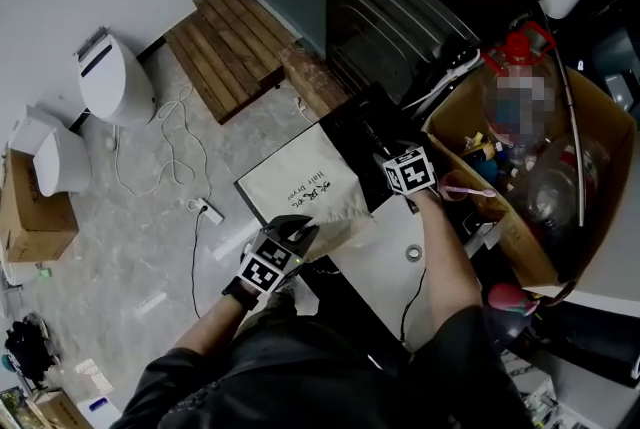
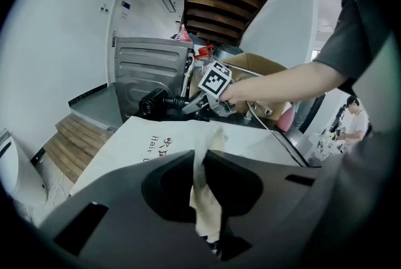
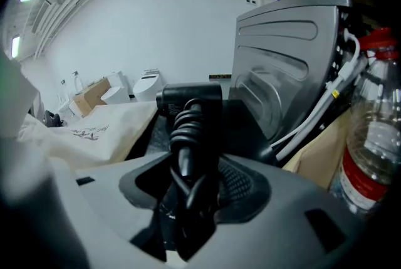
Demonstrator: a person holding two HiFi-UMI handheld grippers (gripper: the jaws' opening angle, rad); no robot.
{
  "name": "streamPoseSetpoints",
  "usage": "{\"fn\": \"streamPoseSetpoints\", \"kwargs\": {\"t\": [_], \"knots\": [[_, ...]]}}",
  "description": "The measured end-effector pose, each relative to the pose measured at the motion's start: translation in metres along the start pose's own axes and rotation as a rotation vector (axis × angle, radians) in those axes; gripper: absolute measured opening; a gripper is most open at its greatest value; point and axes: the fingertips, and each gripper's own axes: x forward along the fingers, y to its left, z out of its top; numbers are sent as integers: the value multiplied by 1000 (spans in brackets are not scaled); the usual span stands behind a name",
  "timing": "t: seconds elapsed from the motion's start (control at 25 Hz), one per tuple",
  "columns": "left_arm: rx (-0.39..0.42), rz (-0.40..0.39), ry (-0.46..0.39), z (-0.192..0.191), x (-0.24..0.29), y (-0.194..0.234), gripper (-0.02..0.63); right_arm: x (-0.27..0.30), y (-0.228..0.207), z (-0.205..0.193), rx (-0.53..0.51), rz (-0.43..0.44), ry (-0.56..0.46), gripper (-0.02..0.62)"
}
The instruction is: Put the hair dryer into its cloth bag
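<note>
Okay, one cloth bag (image 1: 300, 187), one hair dryer (image 3: 188, 101). The left hand-held gripper (image 1: 298, 229), jaws narrow, pinches the bag's near edge at the counter's (image 1: 385, 262) left edge. The right hand-held gripper (image 1: 385, 160) clamps the dryer's cord-wrapped handle just beside the bag. Head view reads "Hair Dryer" in full; left gripper view cuts it off.

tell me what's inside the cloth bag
Nothing shows inside: the cloth bag lies flat, its edge pinched by the left tool. The hair dryer is outside it, gripped by the right tool. Cloth covers the interior, so small contents can't be ruled out.
</note>
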Motion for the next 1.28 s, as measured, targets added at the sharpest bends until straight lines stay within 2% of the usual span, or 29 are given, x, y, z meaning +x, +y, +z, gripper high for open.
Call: {"fn": "streamPoseSetpoints", "kwargs": {"t": [0.24,0.72,1.28], "knots": [[0,-2,0,0,0,0,37,-23,5,-15,30,-6,-4,207],[5,-5,-1,0,2,3,37,-102,20,-38,81,-44,-83,207],[17,-13,5,-1,4,3,37,-203,71,-107,129,-71,-129,207]]}}
